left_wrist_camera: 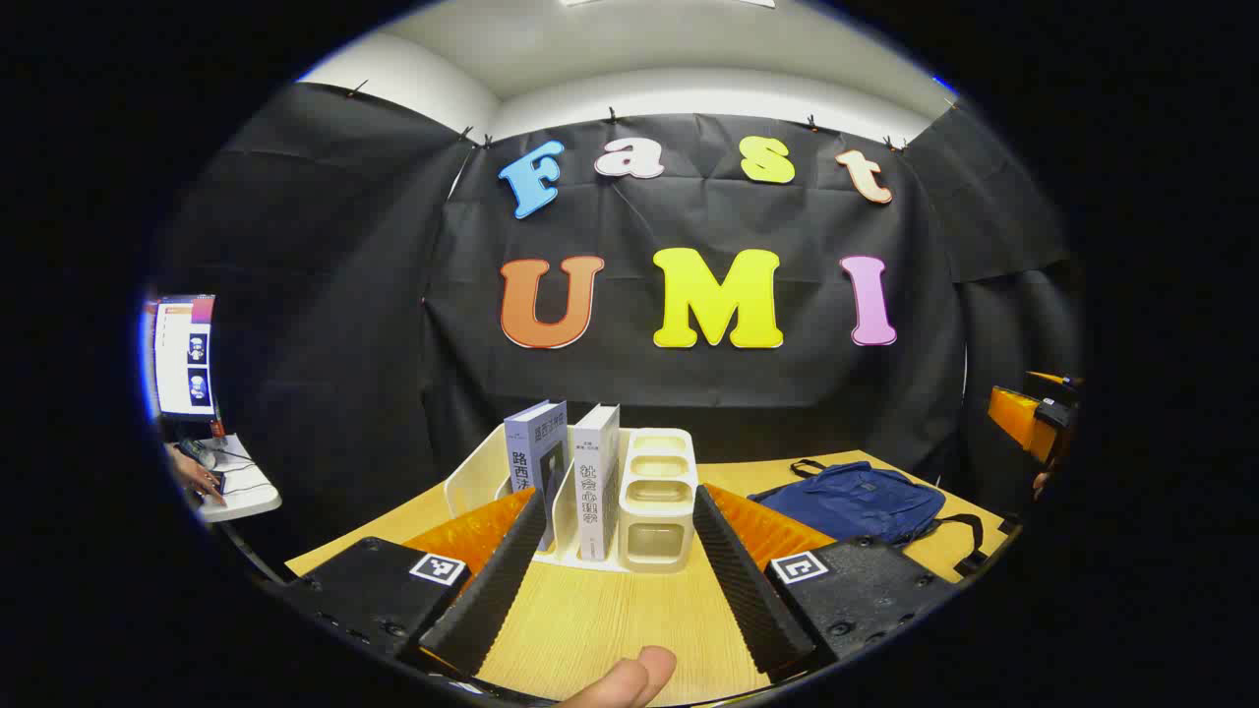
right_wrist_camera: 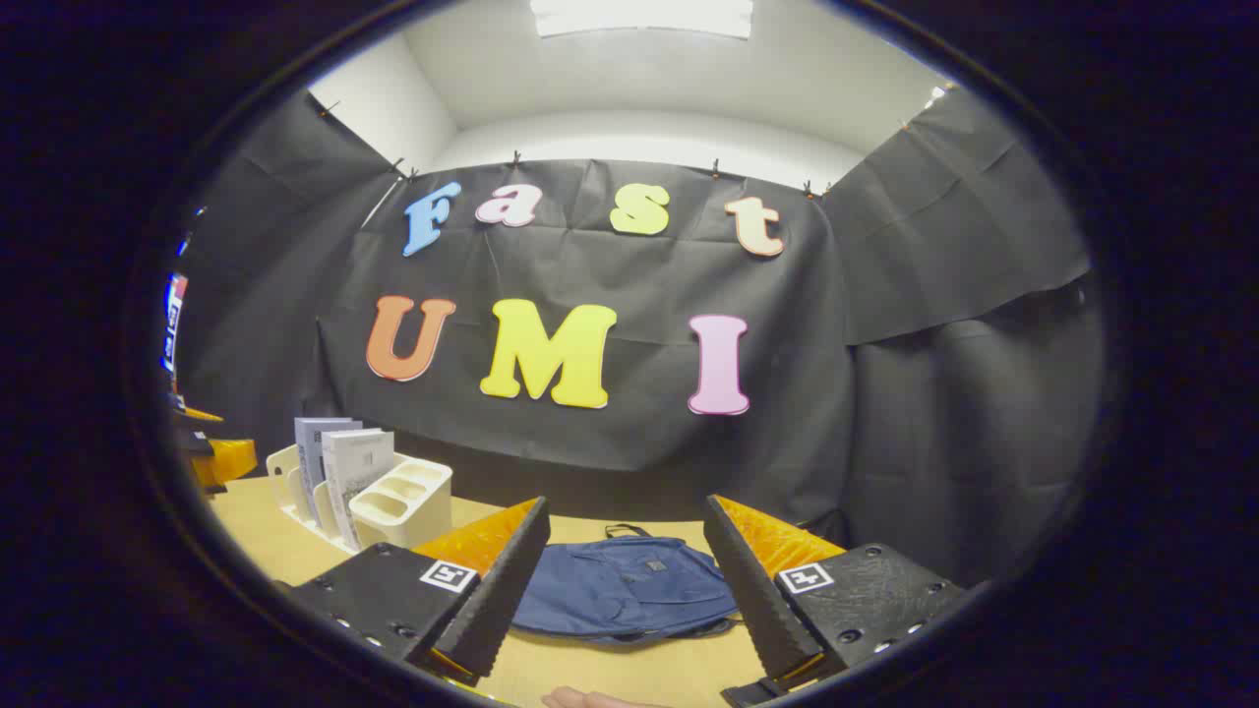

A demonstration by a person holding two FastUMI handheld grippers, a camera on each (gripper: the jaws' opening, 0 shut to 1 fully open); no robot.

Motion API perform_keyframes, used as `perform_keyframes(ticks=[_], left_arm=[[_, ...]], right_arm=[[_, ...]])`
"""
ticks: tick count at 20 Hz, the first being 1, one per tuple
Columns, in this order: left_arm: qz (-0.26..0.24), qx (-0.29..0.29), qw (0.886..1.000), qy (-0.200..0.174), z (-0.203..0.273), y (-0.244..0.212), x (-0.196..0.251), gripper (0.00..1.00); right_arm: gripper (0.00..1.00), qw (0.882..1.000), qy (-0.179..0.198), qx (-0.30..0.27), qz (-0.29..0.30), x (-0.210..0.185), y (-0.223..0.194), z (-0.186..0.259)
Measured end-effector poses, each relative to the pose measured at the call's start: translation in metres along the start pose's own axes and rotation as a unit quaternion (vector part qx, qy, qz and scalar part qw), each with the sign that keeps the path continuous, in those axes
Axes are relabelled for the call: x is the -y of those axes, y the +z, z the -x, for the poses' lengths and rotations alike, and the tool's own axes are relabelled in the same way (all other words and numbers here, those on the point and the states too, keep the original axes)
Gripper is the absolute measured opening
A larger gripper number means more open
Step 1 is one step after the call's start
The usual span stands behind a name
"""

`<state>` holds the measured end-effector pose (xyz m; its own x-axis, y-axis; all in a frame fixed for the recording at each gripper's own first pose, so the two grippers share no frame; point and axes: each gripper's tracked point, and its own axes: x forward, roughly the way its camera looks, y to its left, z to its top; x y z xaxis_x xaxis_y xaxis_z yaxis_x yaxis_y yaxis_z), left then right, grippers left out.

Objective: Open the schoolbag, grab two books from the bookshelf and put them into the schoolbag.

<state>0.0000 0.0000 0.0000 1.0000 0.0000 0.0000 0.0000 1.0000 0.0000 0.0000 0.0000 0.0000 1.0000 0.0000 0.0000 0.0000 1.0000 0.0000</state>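
A blue schoolbag (right_wrist_camera: 625,590) lies flat and closed on the wooden table (left_wrist_camera: 610,619); it is also at the right in the left gripper view (left_wrist_camera: 854,501). A cream bookshelf (left_wrist_camera: 657,511) holds two upright books, a blue-grey one (left_wrist_camera: 536,462) and a white one (left_wrist_camera: 595,487). My left gripper (left_wrist_camera: 615,556) is open, facing the shelf from a short way off. My right gripper (right_wrist_camera: 625,565) is open, aimed at the bag, which lies just beyond its fingertips. The shelf (right_wrist_camera: 398,501) and books (right_wrist_camera: 344,472) stand at the left of the right gripper view.
A thumb (left_wrist_camera: 629,678) shows at the bottom edge between the left fingers. The other gripper's orange part (left_wrist_camera: 1028,418) sits at the far right. A monitor (left_wrist_camera: 185,356) and a side desk with a hand (left_wrist_camera: 197,479) are off to the left.
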Motion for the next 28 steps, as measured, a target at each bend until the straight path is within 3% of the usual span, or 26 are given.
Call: perform_keyframes(ticks=[13,19,20,28], left_arm=[[-0.015,-0.017,1.0,0.01,-0.008,-0.01,-0.02,0.96],[-0.006,-0.033,0.999,0.017,-0.014,-0.02,-0.025,0.97],[-0.007,-0.036,0.999,0.015,-0.015,-0.022,-0.023,0.96],[-0.023,-0.038,0.999,0.01,-0.021,-0.028,-0.022,0.96]], right_arm=[[0.95,0.999,0.023,-0.038,0.011,-0.012,-0.015,-0.006],[0.97,0.999,0.011,-0.049,0.019,-0.006,-0.02,-0.014],[0.94,0.998,0.009,-0.054,0.021,-0.007,-0.022,-0.016],[0.95,0.99,-0.008,-0.102,0.093,-0.035,-0.049,-0.06]])
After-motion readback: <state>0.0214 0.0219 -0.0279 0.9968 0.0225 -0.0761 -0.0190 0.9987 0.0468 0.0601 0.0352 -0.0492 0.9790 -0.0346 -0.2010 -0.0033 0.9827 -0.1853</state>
